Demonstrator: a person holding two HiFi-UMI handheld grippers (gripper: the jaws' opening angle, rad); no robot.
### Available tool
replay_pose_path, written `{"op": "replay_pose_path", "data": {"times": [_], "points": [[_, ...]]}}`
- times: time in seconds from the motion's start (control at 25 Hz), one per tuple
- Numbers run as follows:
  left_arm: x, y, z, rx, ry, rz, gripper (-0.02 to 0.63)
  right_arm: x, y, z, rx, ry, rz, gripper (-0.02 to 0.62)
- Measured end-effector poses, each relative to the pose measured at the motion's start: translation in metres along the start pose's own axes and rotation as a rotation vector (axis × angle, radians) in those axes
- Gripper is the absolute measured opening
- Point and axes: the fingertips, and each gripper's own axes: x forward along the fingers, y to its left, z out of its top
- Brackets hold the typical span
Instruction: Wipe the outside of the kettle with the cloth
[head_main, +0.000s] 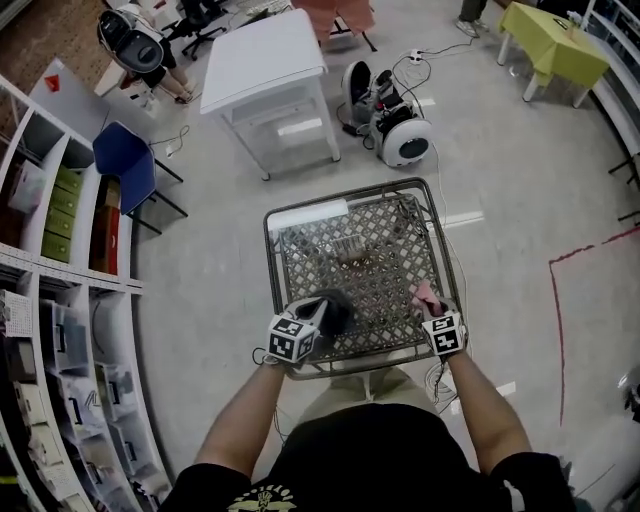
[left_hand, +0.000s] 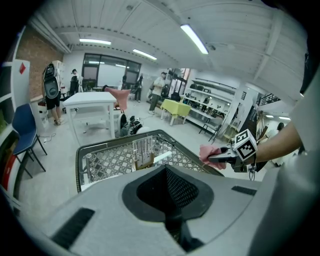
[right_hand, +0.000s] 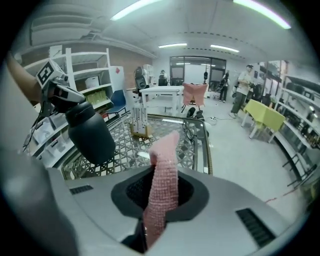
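Head view: left gripper (head_main: 315, 318) is clamped on the matte black, rounded kettle (head_main: 333, 308) above a grey wire-lattice cart (head_main: 380, 250).
Left gripper view: kettle not discernible.
Right gripper view: right gripper (right_hand: 152, 227) pinches a pink knitted cloth (right_hand: 164, 170), clear of the kettle.

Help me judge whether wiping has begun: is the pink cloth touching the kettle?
No: in the right gripper view the cloth stands clear of the kettle, held aside by the left gripper.

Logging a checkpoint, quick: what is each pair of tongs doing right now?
Left tongs: closed on the dark kettle.
Right tongs: closed on the pink cloth.
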Motion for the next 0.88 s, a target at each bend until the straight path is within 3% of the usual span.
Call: {"op": "replay_pose_path", "data": {"times": [0.12,0.24,0.32,0.76,0.88], "points": [[0.003,-0.002,-0.001,0.003,-0.002,0.005,0.005,-0.005,-0.010,-0.001,0.056,-0.015,-0.035,0.060],[0.005,-0.004,-0.003,0.010,-0.005,0.011,0.004,-0.008,-0.012,0.000,0.091,-0.041,-0.047,0.186],[0.005,-0.005,-0.004,0.016,-0.008,0.013,0.005,-0.013,-0.012,0.005,0.085,-0.064,-0.052,0.218],[-0.001,-0.009,0.001,0.074,-0.055,0.025,0.005,-0.040,0.006,0.043,0.056,-0.134,0.000,0.259],[-0.016,-0.004,0.014,-0.015,-0.145,0.044,0.005,-0.049,0.014,0.052,0.024,-0.141,0.019,0.259]]}}
